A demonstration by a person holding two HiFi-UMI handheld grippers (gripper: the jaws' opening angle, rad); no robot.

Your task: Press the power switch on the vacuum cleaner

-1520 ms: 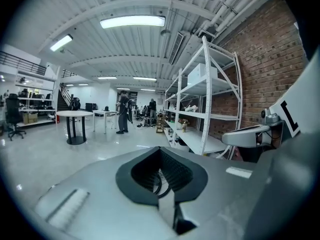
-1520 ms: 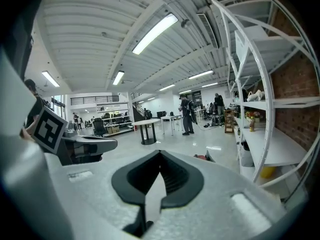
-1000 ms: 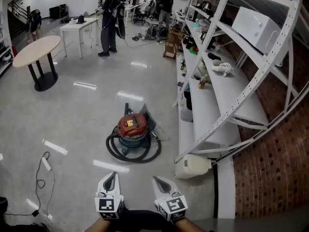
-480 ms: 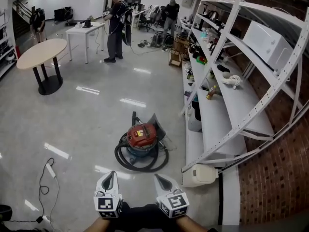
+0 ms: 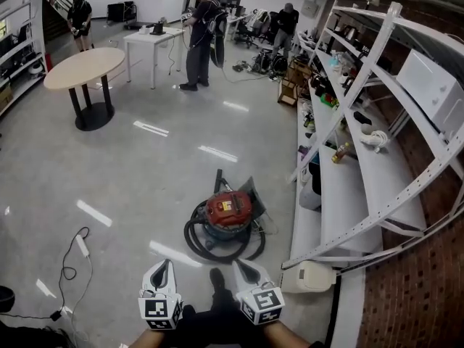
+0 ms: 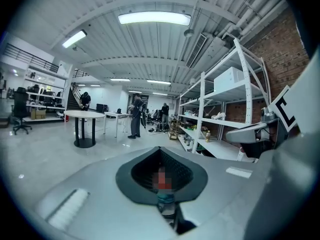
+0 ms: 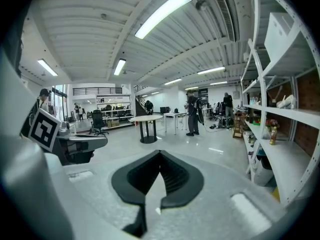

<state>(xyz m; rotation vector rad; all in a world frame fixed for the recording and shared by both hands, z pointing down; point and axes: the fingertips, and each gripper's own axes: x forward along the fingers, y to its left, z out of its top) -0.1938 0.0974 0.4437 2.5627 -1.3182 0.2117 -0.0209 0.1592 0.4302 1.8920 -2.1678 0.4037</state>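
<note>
Nearest, the left hand-held gripper and the right hand-held gripper are side by side, each with its jaws pressed together and holding nothing. Just ahead, the red vacuum cleaner stands on the floor, well apart from both. Its black hose is coiled around it, beside the white shelves.

Red-lidded round vacuum cleaner: power switch too small to pick out, lower drum partly behind coiled black hose. Forearms behind left gripper and right gripper cut by bottom edge. Dark round object cut by left edge, unidentifiable. Items on white metal shelving too small to name.
</note>
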